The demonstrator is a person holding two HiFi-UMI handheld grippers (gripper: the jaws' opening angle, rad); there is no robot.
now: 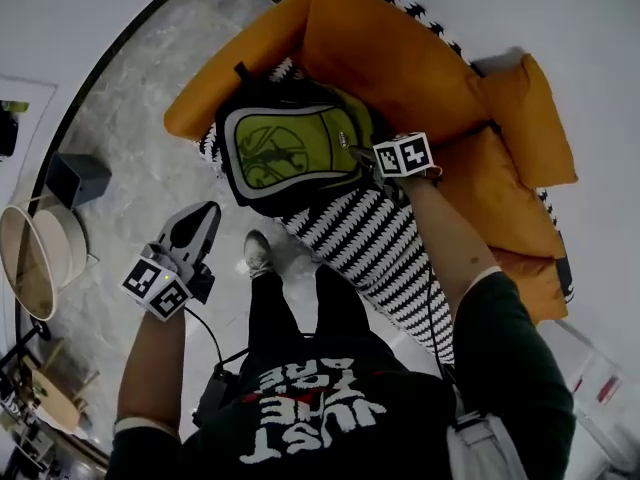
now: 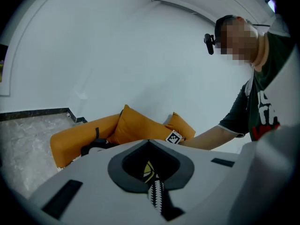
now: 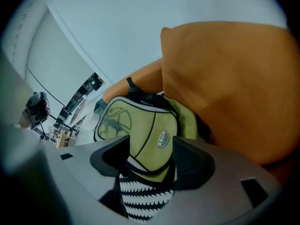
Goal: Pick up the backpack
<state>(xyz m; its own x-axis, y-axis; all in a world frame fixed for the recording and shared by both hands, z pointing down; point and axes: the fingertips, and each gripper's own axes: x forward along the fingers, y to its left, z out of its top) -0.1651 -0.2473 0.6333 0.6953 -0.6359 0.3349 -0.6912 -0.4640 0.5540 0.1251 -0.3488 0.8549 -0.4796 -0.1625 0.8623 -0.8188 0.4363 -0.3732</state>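
Note:
A green, grey and black backpack (image 1: 290,153) lies flat on a black-and-white patterned throw (image 1: 370,238) on the orange sofa (image 1: 400,58). My right gripper (image 1: 362,158) reaches down to the backpack's right edge. In the right gripper view its jaws (image 3: 149,153) stand wide apart, and the backpack's green front (image 3: 140,125) shows between them, untouched by the pads. My left gripper (image 1: 200,218) hangs over the floor, left of and below the backpack, jaws together and empty. The left gripper view shows only a sliver of the green backpack (image 2: 147,171) past its closed jaws.
Orange cushions (image 1: 525,118) lean against the white wall behind the backpack. The grey marble floor (image 1: 130,138) holds a dark box (image 1: 78,178) and a round white stool or table (image 1: 35,258) at the left. The person's shoe (image 1: 257,251) stands by the sofa front.

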